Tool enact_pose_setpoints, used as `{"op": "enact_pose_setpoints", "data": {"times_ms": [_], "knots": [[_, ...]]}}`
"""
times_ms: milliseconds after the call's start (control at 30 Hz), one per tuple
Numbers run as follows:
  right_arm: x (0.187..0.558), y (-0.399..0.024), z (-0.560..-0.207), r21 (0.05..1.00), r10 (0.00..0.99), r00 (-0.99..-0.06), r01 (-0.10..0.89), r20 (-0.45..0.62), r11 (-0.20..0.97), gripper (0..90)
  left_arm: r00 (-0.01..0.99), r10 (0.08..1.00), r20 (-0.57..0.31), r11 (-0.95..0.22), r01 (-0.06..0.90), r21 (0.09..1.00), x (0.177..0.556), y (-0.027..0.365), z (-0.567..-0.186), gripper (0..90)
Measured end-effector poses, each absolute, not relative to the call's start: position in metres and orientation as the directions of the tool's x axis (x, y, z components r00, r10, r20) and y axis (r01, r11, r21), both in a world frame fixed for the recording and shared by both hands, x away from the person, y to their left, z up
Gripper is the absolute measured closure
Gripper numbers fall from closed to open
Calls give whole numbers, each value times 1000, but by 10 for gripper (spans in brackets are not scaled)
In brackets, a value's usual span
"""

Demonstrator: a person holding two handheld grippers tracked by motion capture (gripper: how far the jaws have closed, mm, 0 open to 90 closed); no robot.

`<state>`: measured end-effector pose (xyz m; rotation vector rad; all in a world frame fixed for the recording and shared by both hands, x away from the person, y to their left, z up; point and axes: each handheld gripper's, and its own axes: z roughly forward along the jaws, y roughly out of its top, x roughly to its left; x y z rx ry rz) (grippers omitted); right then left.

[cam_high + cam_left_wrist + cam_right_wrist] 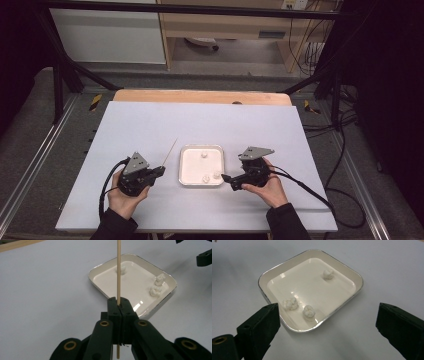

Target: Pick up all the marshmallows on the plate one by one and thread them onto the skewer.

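Wooden skewer [118,272] clamped between the clenched jaws of the left gripper [118,305], projecting forward and away from the hand, just left of the square white tray [186,172]. Tray sits mid-worktop [150,125] with three small white lumps: one [328,274] alone toward the far edge, two [290,303] side by side near the right gripper [327,322]. Right jaws released, spread wide, nothing between them, pointing at the tray.
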<state>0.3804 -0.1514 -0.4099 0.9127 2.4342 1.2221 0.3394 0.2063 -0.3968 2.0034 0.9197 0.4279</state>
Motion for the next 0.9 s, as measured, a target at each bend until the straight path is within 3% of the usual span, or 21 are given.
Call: {"op": "enact_pose_setpoints", "data": {"times_ms": [667, 900], "knots": [[399, -123, -438, 751, 544, -837, 391, 51, 532, 538, 679, 733, -42, -366, 446, 816, 340, 201, -401, 888], [402, -120, -446, 733, 528, -847, 399, 63, 552, 634, 682, 730, -41, -372, 447, 813, 341, 200, -402, 888]]}}
